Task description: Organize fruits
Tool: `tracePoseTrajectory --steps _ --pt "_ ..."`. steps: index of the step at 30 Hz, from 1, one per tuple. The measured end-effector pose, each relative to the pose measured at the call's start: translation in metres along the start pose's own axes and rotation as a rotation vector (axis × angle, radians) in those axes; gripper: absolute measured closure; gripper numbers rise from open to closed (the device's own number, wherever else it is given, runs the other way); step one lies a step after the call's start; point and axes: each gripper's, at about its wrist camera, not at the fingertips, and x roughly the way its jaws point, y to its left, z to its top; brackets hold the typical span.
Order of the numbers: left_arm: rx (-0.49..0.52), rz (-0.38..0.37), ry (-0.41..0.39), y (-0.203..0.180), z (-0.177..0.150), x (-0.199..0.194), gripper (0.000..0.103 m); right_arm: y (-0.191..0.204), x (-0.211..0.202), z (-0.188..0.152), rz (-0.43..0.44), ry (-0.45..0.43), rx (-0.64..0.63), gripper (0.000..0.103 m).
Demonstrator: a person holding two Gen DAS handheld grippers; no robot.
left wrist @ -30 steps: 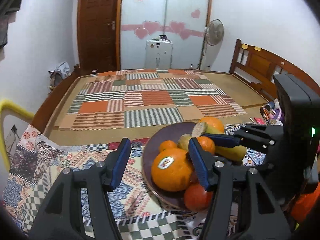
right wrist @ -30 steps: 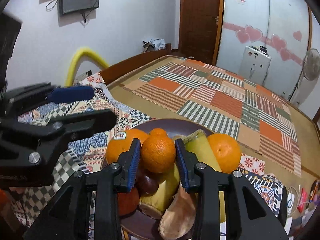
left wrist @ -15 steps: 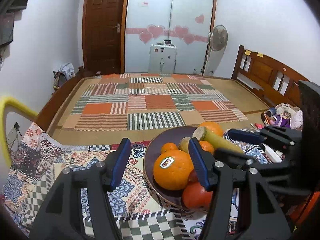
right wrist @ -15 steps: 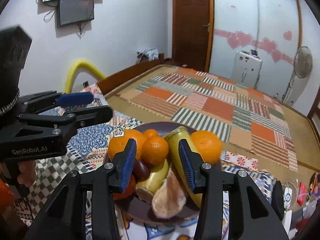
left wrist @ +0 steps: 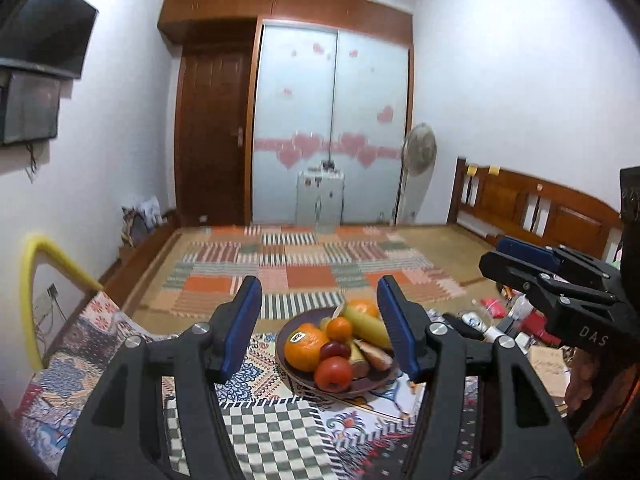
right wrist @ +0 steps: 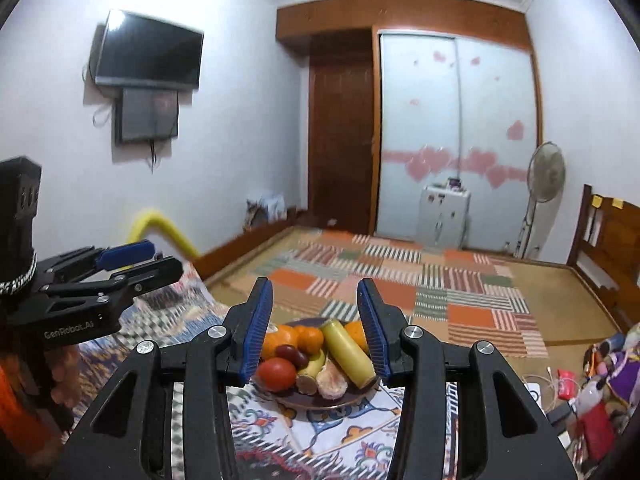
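A dark plate [left wrist: 382,376] on the patterned cloth holds several fruits: a large stickered orange [left wrist: 304,346], a small tangerine [left wrist: 339,328], a red round fruit [left wrist: 333,374], a dark plum [left wrist: 335,349] and a long yellow-green fruit [left wrist: 366,326]. My left gripper [left wrist: 318,292] hangs open, above and short of the plate, with nothing between its fingers. My right gripper [right wrist: 314,292] is also open and empty, held back from the plate [right wrist: 320,402], where the tangerine [right wrist: 310,338] rests among the others. Each gripper shows in the other's view: right gripper [left wrist: 504,258], left gripper [right wrist: 156,260].
The plate sits on a patterned tablecloth [left wrist: 272,424]. Beyond it lies a bed with a patchwork mat [left wrist: 304,272] and a wooden headboard [left wrist: 540,208]. Clutter [right wrist: 588,384] lies at the right, a yellow foam tube [left wrist: 36,276] arches at the left, and a fan [right wrist: 546,176] stands by the wardrobe.
Both grippers have pulled back and risen away from the plate. The right gripper's jaws widened off the tangerine, which stays on the plate. The left gripper's opening is unchanged.
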Motion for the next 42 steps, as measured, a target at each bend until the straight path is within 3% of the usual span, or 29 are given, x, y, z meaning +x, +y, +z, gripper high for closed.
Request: tracePoseTrajectory --steps 6,12,15,28,42 --pt "0.005 0.01 -0.103 -0.015 0.007 -0.073 0.043 0.008 -0.049 0.005 -0.023 -0.077 0.037 0.061" --pt "0.005 0.005 -0.147 -0.023 0.001 -0.119 0.036 0.022 -0.079 0.0 -0.045 -0.127 0.044 0.048" --pt "0.014 0.01 -0.155 -0.028 -0.004 -0.133 0.031 0.027 -0.087 -0.005 -0.073 -0.153 0.032 0.033" --pt "0.045 0.03 -0.159 -0.042 -0.019 -0.154 0.013 0.037 -0.11 -0.021 -0.123 -0.176 0.031 0.007" --pt "0.049 0.046 -0.17 -0.042 -0.026 -0.161 0.002 0.044 -0.117 -0.03 -0.135 -0.187 0.026 0.0"
